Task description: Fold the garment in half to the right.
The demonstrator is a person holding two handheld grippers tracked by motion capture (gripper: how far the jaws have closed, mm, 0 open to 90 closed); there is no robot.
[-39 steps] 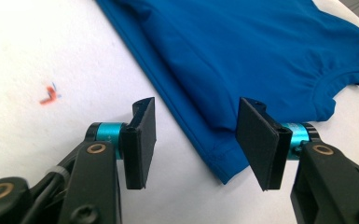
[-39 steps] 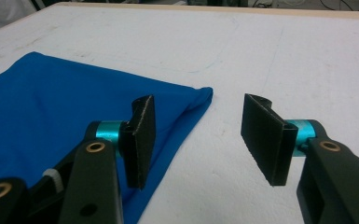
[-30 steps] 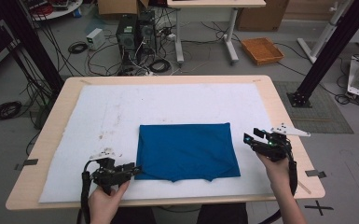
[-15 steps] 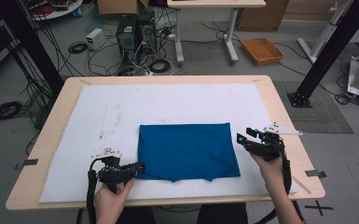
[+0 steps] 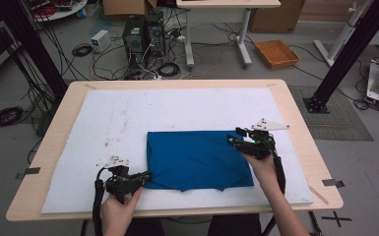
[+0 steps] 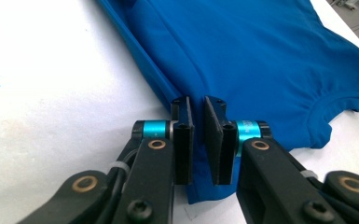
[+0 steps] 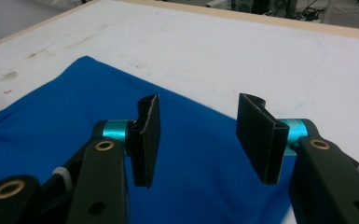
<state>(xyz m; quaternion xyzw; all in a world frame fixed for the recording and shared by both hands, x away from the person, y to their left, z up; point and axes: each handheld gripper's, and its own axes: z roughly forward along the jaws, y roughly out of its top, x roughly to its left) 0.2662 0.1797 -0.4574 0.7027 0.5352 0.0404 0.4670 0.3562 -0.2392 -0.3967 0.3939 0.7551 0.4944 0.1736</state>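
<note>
A folded blue shirt (image 5: 197,160) lies flat on the white mat (image 5: 177,105), its collar toward the near edge. My left gripper (image 5: 145,176) lies low at the shirt's near left corner. In the left gripper view its jaws (image 6: 196,105) have just been closing and now pinch the blue fabric (image 6: 261,56) at the folded edge. My right gripper (image 5: 234,137) hovers over the shirt's far right corner. In the right gripper view its jaws (image 7: 200,109) stand apart above the blue fabric (image 7: 51,112), having just closed a little, with nothing between them.
The mat covers most of the wooden table (image 5: 300,123). Beyond the table's far edge the floor holds computer towers (image 5: 140,37), tangled cables (image 5: 81,49) and an orange tray (image 5: 277,52). Black frame posts (image 5: 347,54) stand at the right and left.
My right gripper has moved left from beside the shirt to over its far right corner. My left gripper's jaws have closed onto the near left corner.
</note>
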